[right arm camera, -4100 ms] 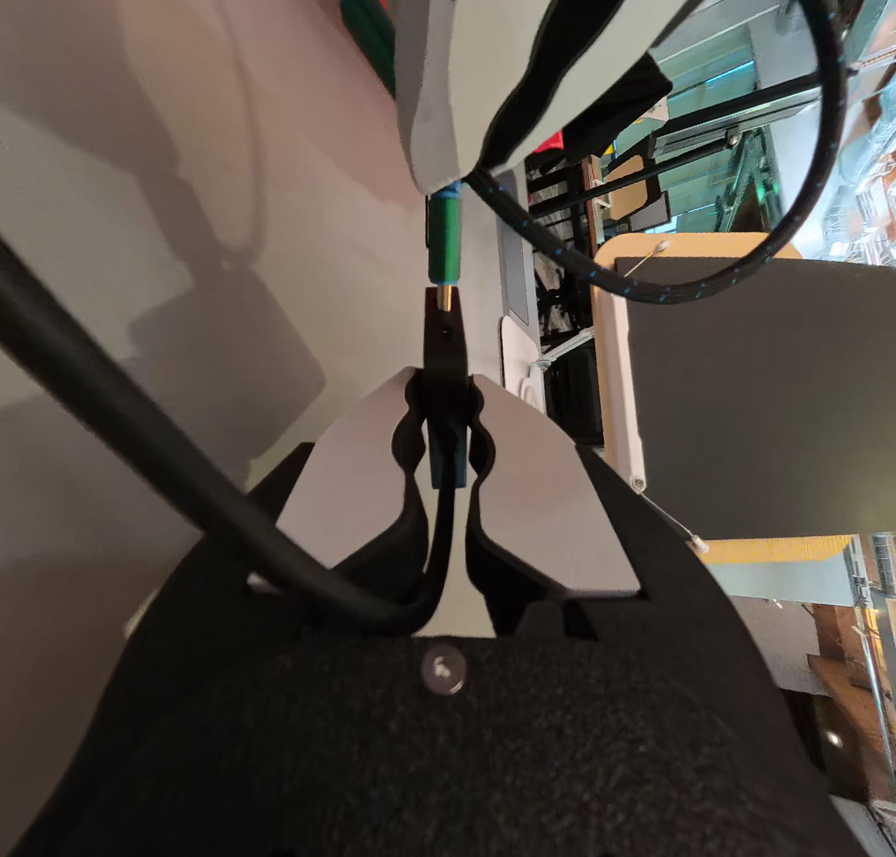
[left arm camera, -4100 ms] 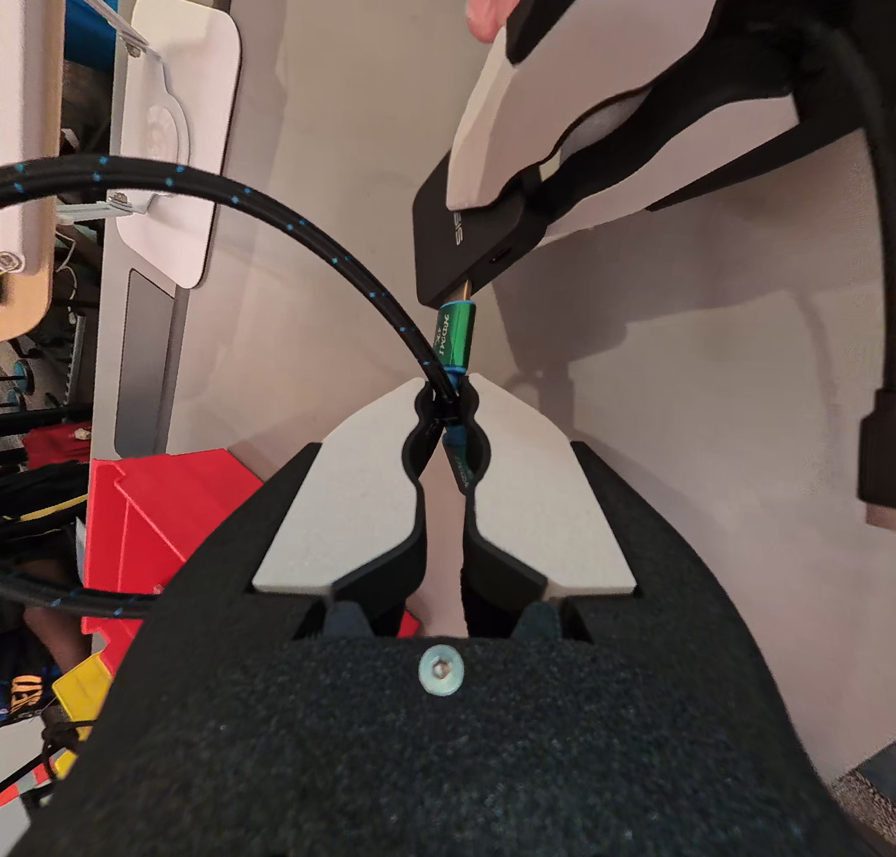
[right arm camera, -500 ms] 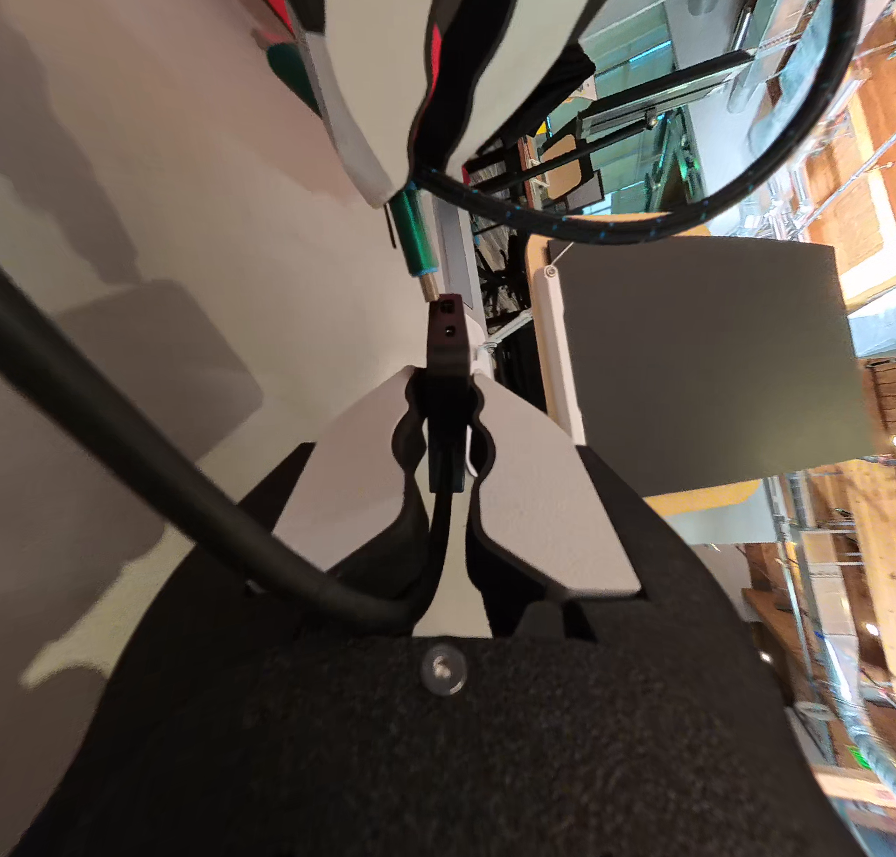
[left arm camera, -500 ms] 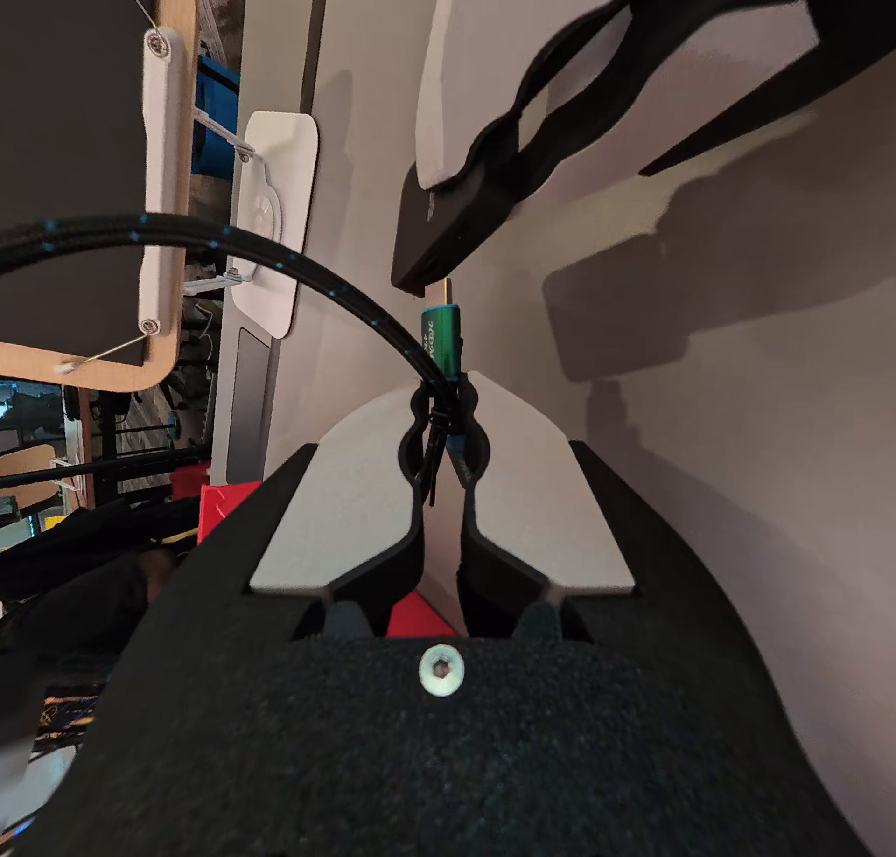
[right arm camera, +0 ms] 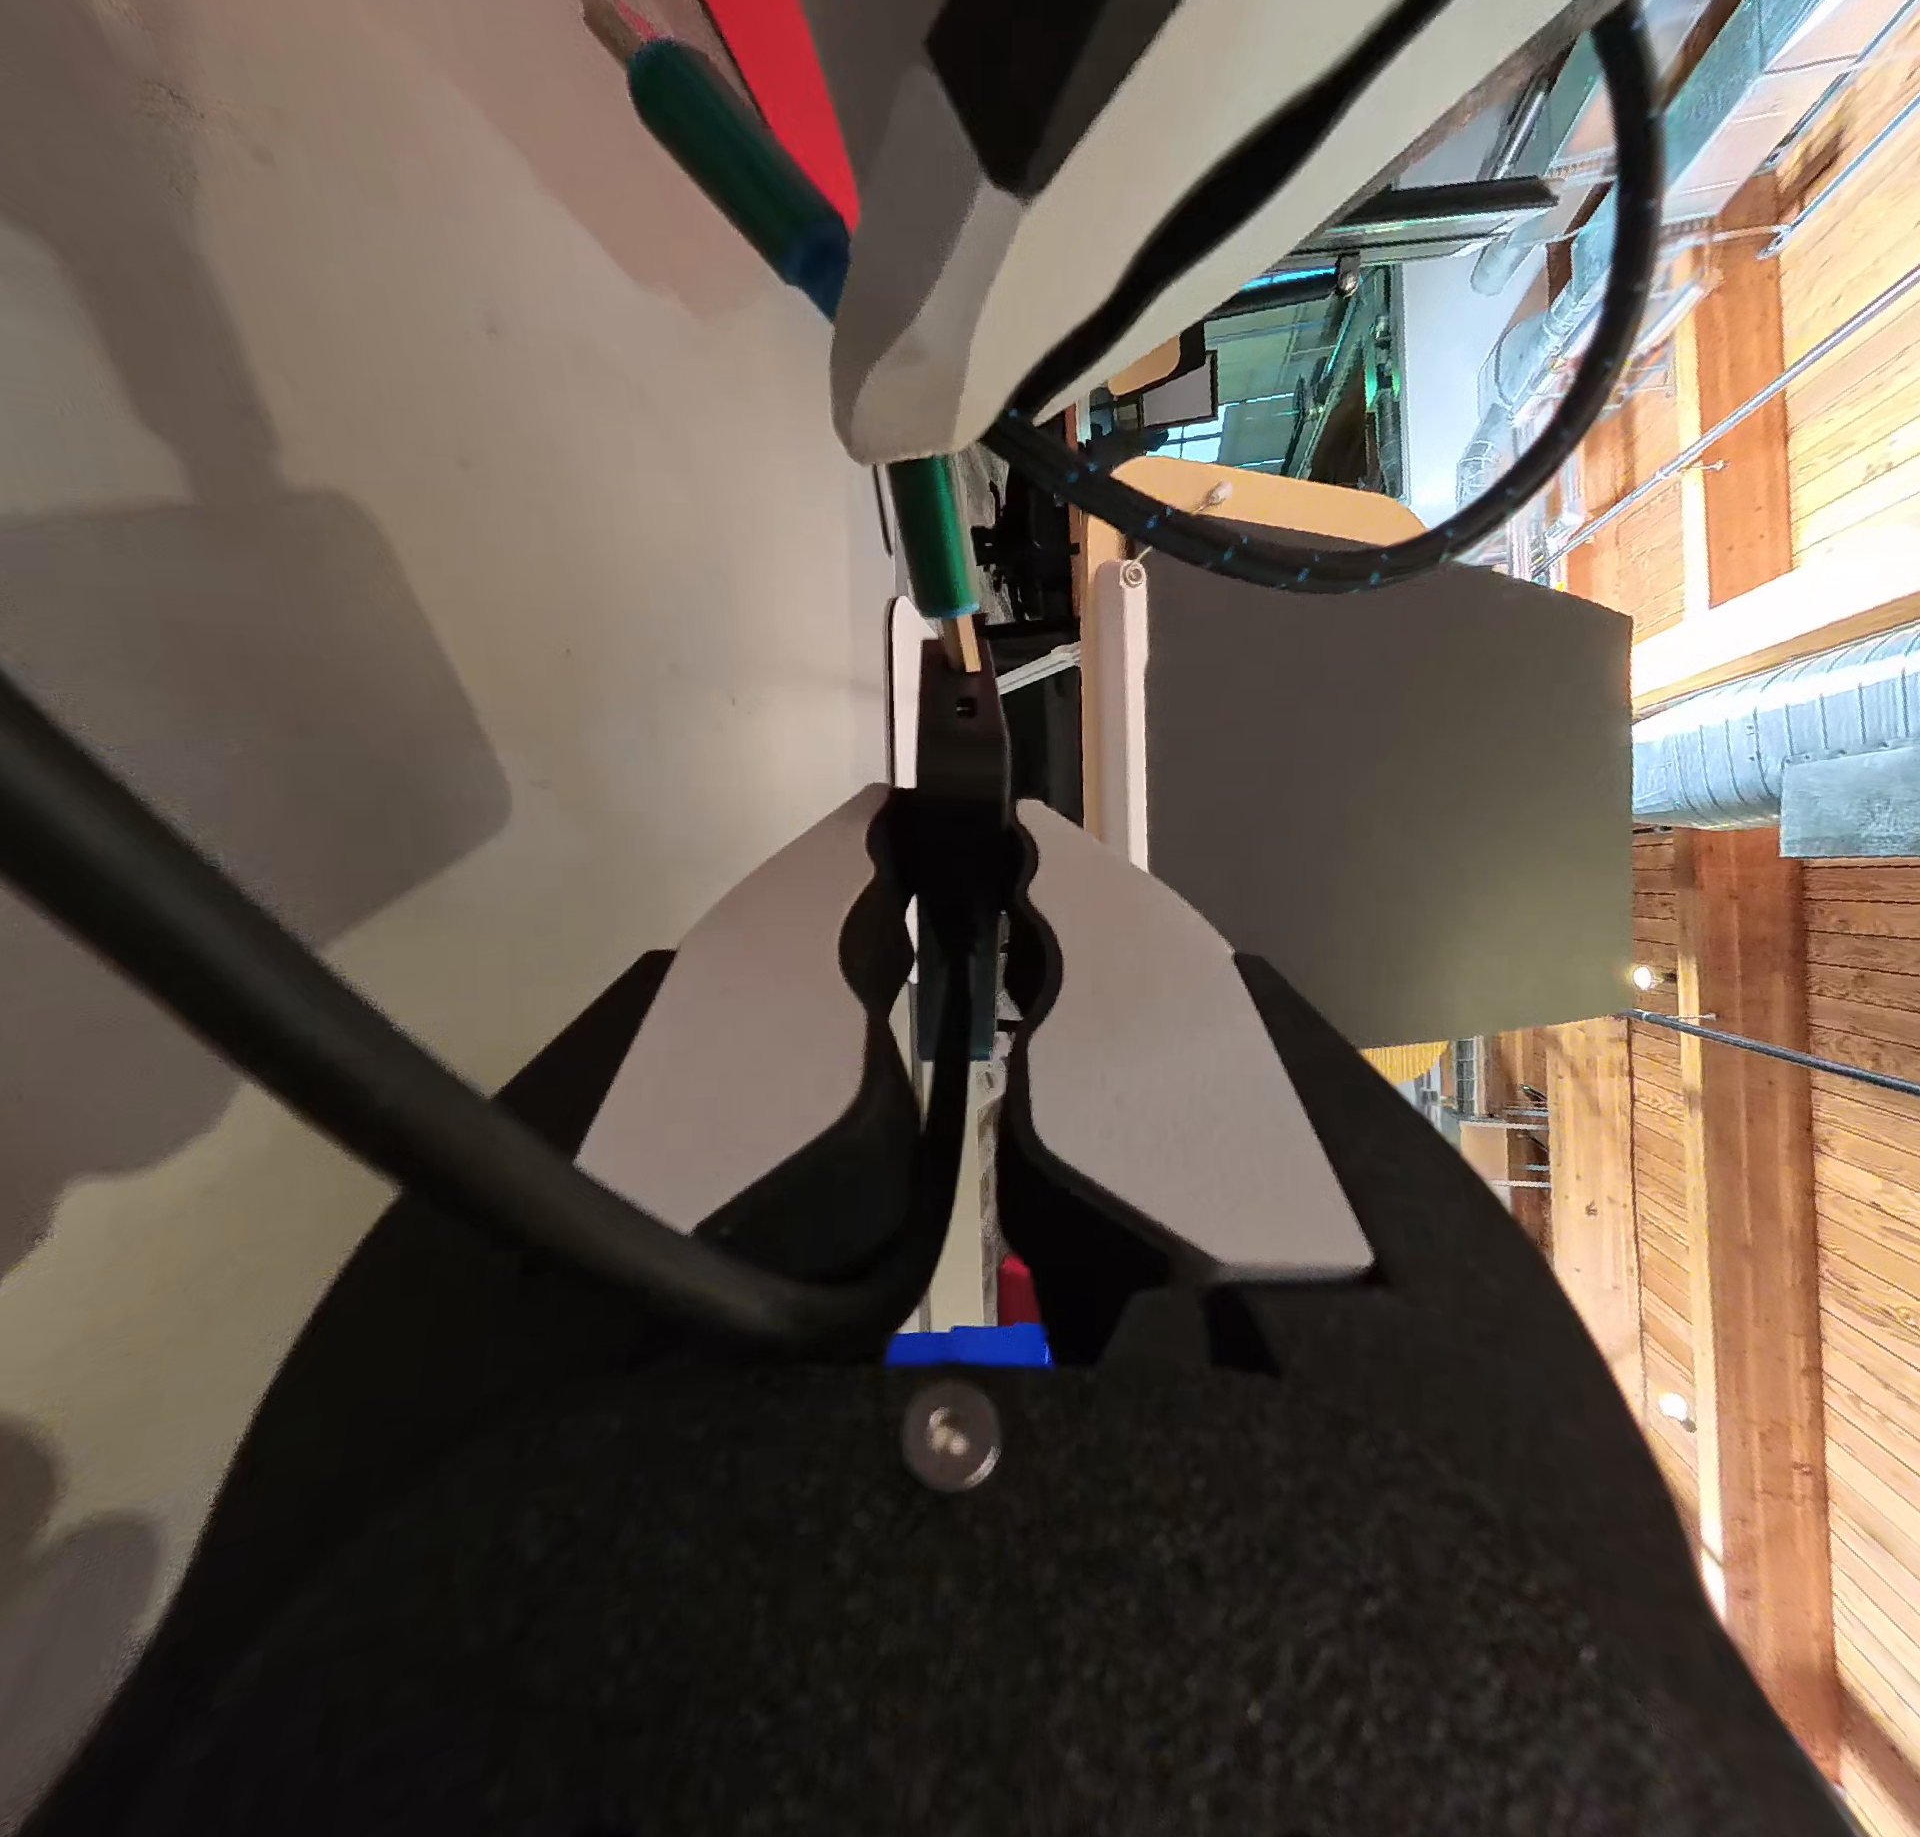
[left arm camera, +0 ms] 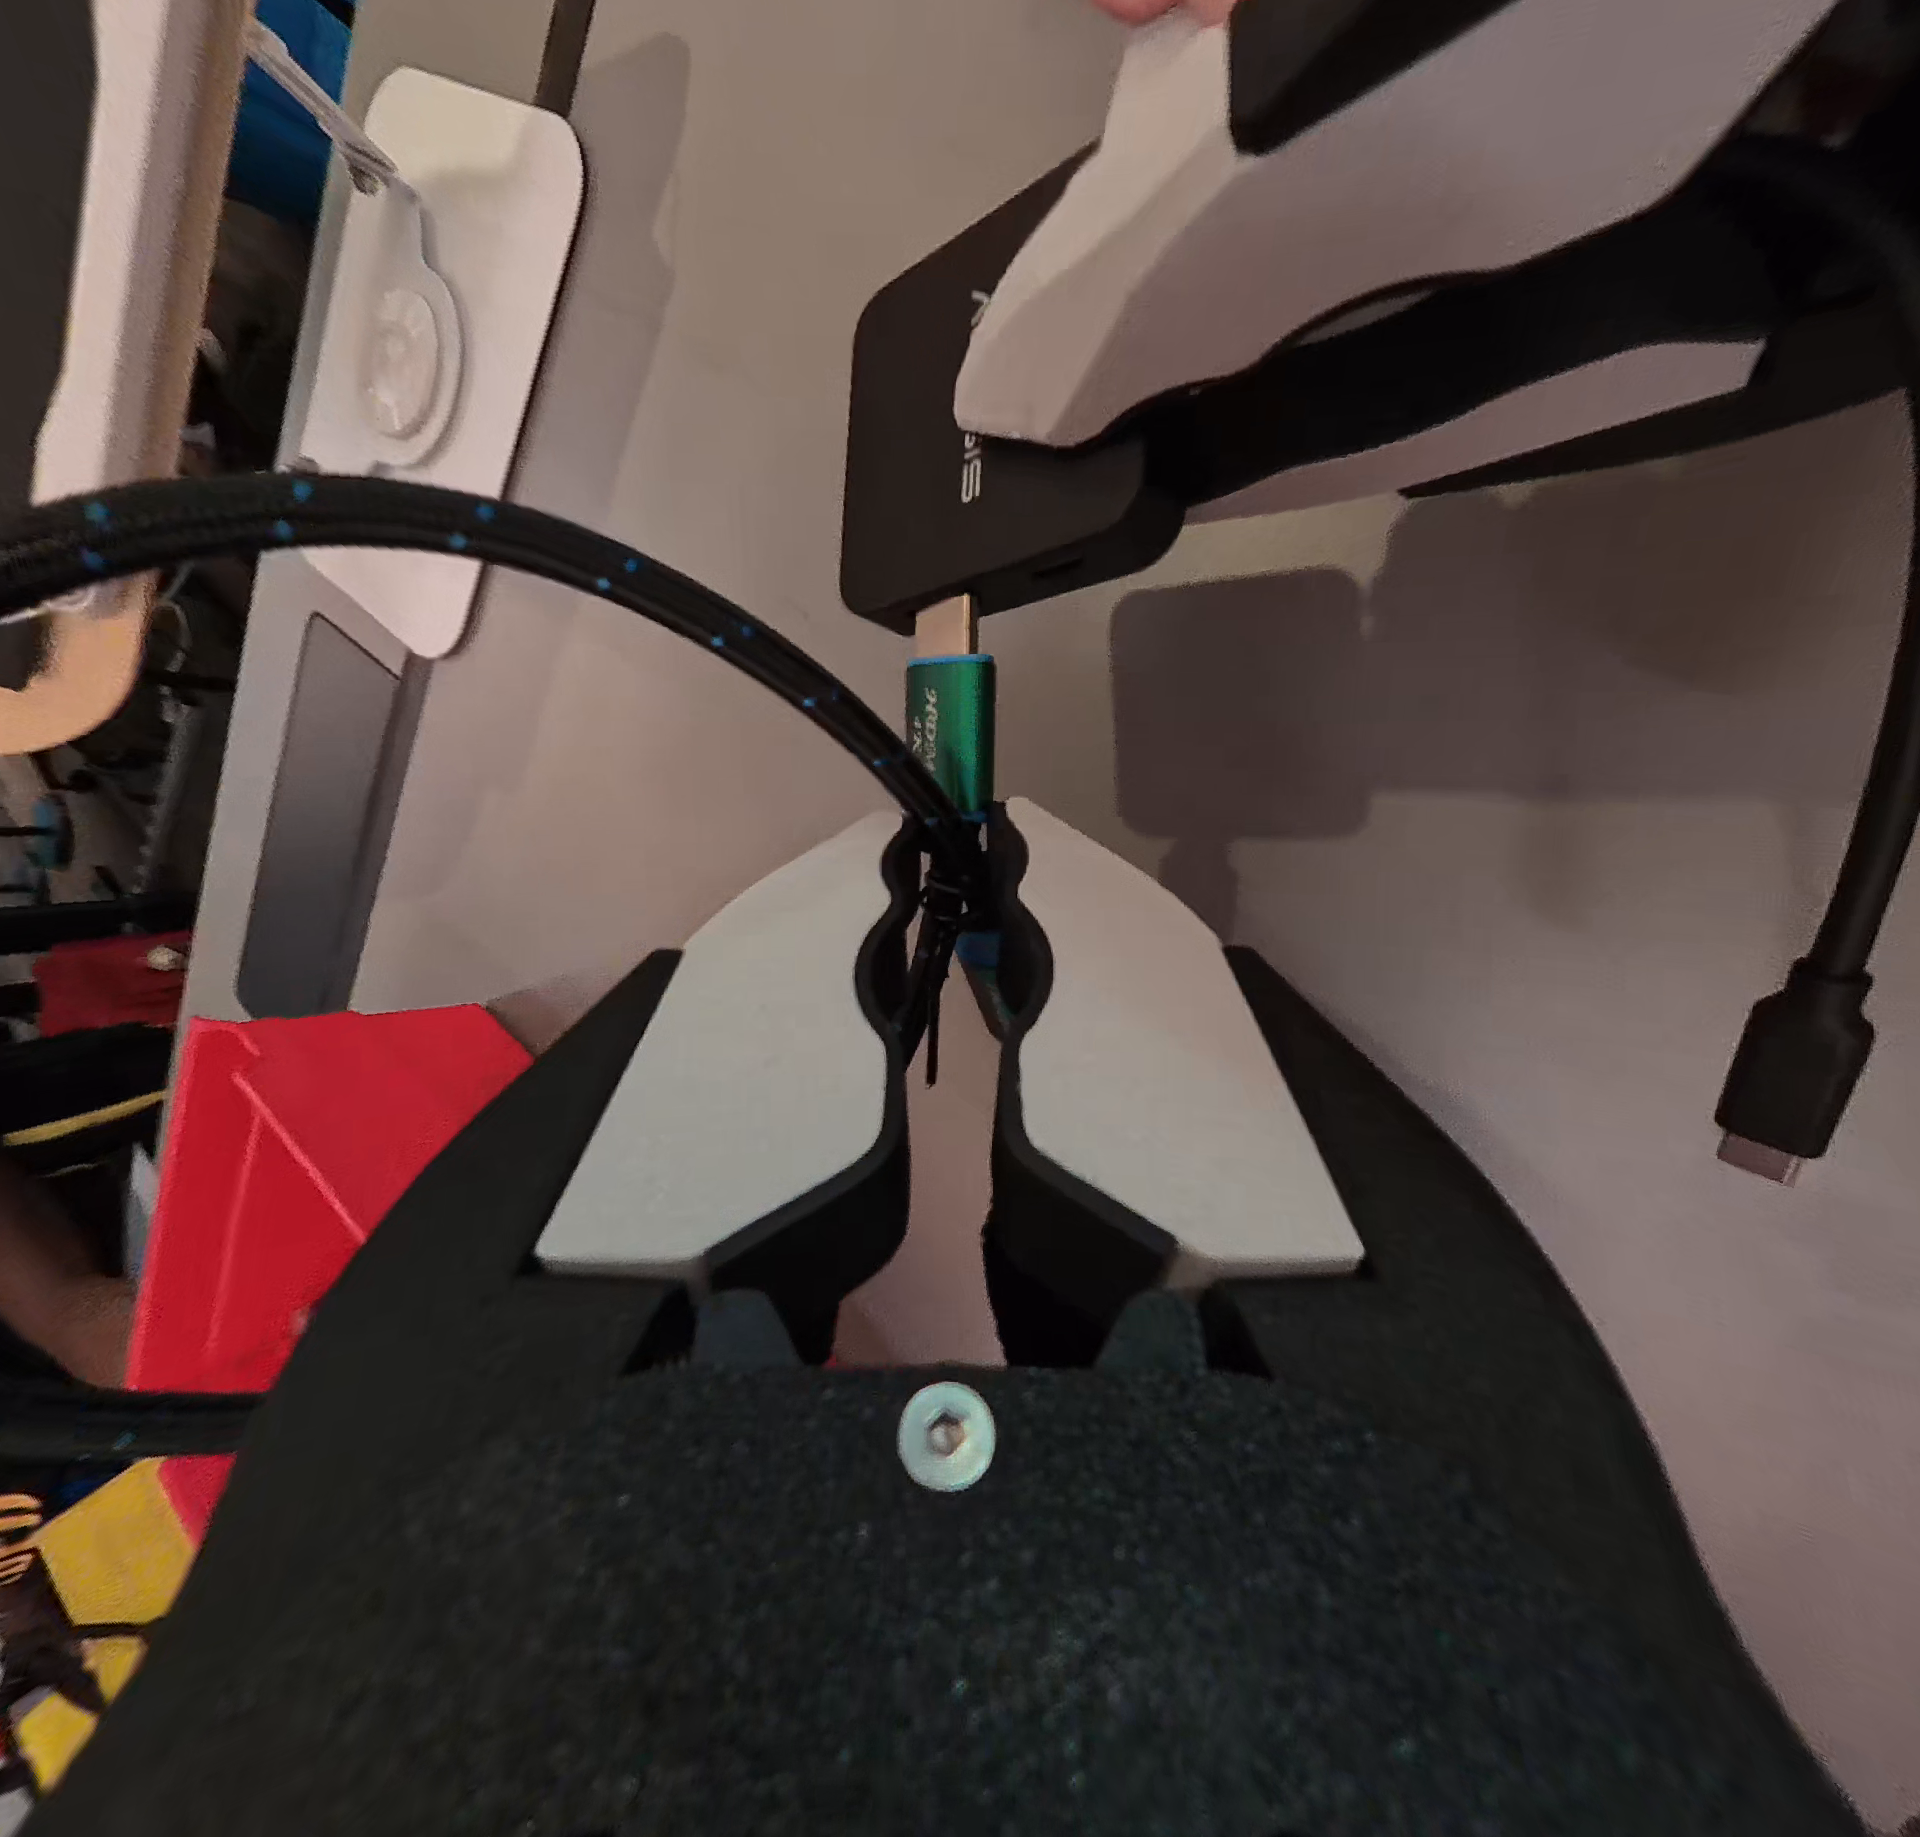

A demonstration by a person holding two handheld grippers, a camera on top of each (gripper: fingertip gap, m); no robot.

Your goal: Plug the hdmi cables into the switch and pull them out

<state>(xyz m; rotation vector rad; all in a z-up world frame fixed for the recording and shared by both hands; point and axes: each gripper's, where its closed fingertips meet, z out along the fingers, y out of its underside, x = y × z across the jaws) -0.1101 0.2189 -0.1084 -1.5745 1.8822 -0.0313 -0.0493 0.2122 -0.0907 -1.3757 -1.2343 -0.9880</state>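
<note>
Red plastic, a bin [left arm camera: 301,1143], sits at the lower left of the left wrist view, on the pale desk [left arm camera: 1558,1372] beside a white mat [left arm camera: 457,333]. From that side a black braided cable [left arm camera: 436,530] flecked with blue arcs in toward the centre and ends at a green metal HDMI plug [left arm camera: 943,738]. The left tool [left arm camera: 954,831] is pressed together on the cable right at the plug's rear end, its white fingers [left arm camera: 769,1049] nearly meeting around it. The plug's gold tip [left arm camera: 948,631] enters the edge of the black switch [left arm camera: 914,437], only part way: a length of gold is still showing between the green shell and the switch body. The switch is held off the desk, and its shadow falls on the surface to the right. Further right, the right tool [left arm camera: 1039,437] pinches the switch from above. A smooth black lead [left arm camera: 1860,914] hangs down at the far right, ending in a free connector [left arm camera: 1787,1091] touching nothing.

In the right wrist view, the same smooth lead [right arm camera: 312,1039] crosses from the left and curls between the fingers. The right tool [right arm camera: 961,811] is clamped on the switch [right arm camera: 961,738], seen edge-on. Above it the green plug [right arm camera: 935,540] comes down at a slight tilt, gold tip in the port, gripped by the left tool [right arm camera: 914,447]. The braided cable [right arm camera: 1299,561] loops away to the right, before a grey panel [right arm camera: 1371,800].
</note>
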